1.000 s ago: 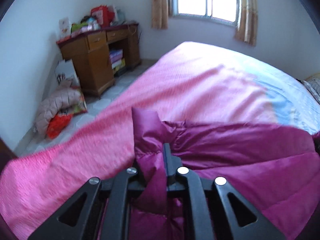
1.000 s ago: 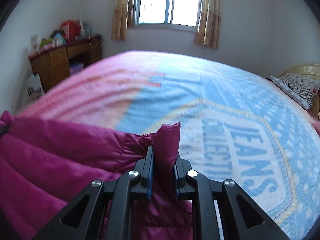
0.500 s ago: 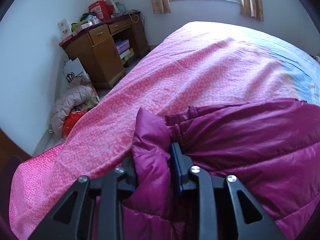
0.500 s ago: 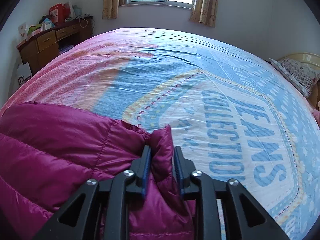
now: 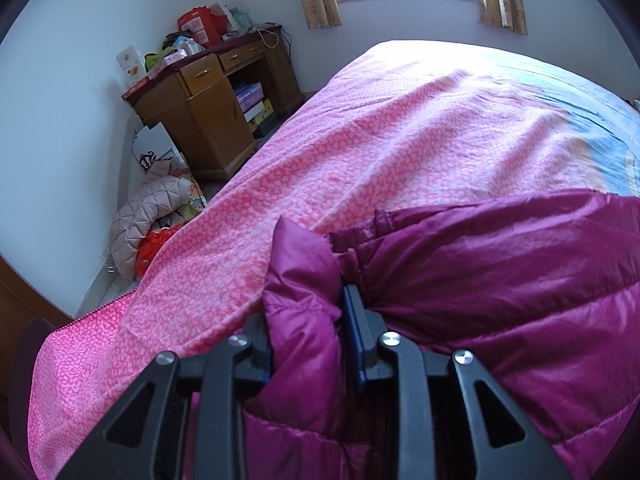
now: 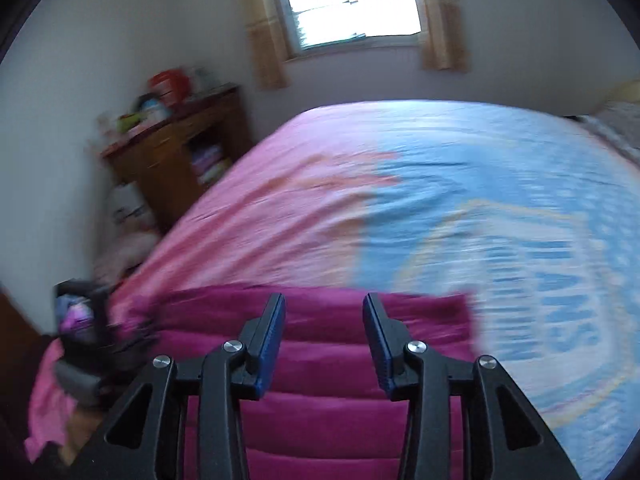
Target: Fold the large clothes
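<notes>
A magenta quilted down jacket (image 5: 500,280) lies on the near part of the bed (image 5: 400,140). My left gripper (image 5: 308,320) is shut on a bunched corner of the jacket at its left edge. In the right wrist view the jacket (image 6: 320,360) lies flat in padded bands below my right gripper (image 6: 324,312), which is open and empty above it. The left gripper (image 6: 84,336) shows blurred at the jacket's left end in that view.
The bed cover is pink on the left and blue with lettering (image 6: 540,280) on the right. A wooden desk (image 5: 208,100) piled with boxes stands by the left wall, with a beige coat and bags (image 5: 152,216) on the floor. A curtained window (image 6: 348,4) is behind the bed.
My right gripper has let go of the jacket, opened and pulled back above it, swinging left. My left gripper has kept its hold and lowered the corner toward the bed.
</notes>
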Motion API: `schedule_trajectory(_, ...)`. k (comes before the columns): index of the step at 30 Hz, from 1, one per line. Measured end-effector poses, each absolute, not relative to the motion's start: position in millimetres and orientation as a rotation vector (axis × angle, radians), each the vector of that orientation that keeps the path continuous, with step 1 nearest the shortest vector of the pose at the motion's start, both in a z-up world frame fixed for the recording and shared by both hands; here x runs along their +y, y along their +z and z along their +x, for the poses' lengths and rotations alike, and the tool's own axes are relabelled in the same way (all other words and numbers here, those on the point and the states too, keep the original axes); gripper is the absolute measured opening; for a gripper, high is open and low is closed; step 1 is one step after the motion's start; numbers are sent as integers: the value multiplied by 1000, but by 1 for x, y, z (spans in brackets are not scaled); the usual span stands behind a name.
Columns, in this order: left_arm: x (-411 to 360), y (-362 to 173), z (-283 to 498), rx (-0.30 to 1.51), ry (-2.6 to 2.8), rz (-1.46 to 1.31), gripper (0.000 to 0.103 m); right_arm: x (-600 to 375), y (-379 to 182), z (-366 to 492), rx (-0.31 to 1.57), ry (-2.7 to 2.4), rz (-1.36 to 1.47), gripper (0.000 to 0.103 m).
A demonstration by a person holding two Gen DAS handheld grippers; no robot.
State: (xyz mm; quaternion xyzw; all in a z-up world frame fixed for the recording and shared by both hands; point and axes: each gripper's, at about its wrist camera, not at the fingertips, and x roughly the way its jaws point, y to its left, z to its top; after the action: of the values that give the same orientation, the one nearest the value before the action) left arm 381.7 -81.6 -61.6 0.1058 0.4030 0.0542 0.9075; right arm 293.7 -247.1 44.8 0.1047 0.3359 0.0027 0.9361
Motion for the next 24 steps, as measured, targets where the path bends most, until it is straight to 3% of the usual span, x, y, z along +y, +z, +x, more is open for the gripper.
schedule_trajectory(4,-82,-62,381,831,113,221,30,-184,11,325,769,61,157,42)
schedule_trajectory(9,-82,-61,380,832,110,210,30,-186,-47,337,800,31,211,41)
schedule_trajectory(19,-82,-60,379,827,119,216,32,-194,-63,345,823,73,264,41)
schedule_trajectory(24,-47,-45,368,868,-13,21,35,-189,-64,347,822,54,217,41)
